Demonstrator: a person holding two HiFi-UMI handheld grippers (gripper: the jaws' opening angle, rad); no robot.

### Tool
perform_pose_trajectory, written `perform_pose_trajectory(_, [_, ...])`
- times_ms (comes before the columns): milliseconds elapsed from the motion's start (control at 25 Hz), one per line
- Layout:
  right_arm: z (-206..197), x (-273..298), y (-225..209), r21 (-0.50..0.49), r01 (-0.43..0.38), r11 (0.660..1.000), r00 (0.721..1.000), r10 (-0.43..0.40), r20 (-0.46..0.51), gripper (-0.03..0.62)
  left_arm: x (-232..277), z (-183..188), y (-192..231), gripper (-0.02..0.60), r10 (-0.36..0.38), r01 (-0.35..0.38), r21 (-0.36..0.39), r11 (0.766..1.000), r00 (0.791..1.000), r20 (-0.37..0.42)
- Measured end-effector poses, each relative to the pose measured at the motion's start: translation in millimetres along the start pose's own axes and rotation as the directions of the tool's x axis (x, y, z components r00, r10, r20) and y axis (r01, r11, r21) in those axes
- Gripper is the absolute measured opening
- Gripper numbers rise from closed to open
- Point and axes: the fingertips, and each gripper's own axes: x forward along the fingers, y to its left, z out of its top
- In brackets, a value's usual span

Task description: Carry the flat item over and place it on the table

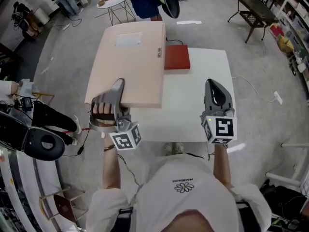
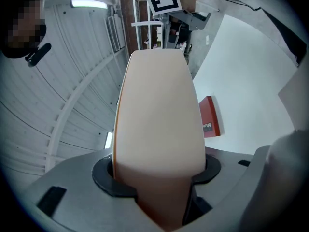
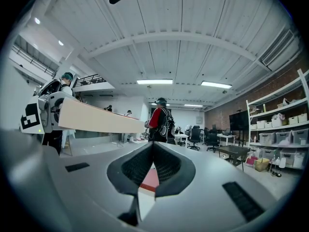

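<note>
A large flat beige board (image 1: 133,62) hangs level over the left part of the white table (image 1: 203,71), jutting past its left and far edges. My left gripper (image 1: 118,88) is shut on the board's near edge, close to the left corner. In the left gripper view the board (image 2: 159,120) fills the gap between the jaws. My right gripper (image 1: 216,88) hovers over the table's near right part, shut and holding nothing. The right gripper view shows its jaws (image 3: 153,149) closed together, with the board (image 3: 96,117) edge-on at the left.
A red book (image 1: 176,57) lies on the table beside the board's far right edge. A person (image 1: 145,4) stands beyond the table. A round white side table (image 1: 113,1) and a dark bench (image 1: 253,8) stand farther back. Gear and a seated person's legs (image 1: 43,120) crowd the left.
</note>
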Motion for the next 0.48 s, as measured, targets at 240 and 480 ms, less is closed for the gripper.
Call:
perform_pose_trajectory(240, [-13,-2,-3,-0.003,0.002,1.000,1.000,-0.002,-0.022,0.011,3,9,-51,0.290,-0.124,0.125,-0.036,0.991,0.992,0.022])
perform_pose_trajectory(480, [-11,-2,6,-0.019,0.004,1.000,0.999,-0.005,-0.051,0.011,-2,6,-98,0.290,-0.236,0.239,-0.076,0.968,0.971,0.044])
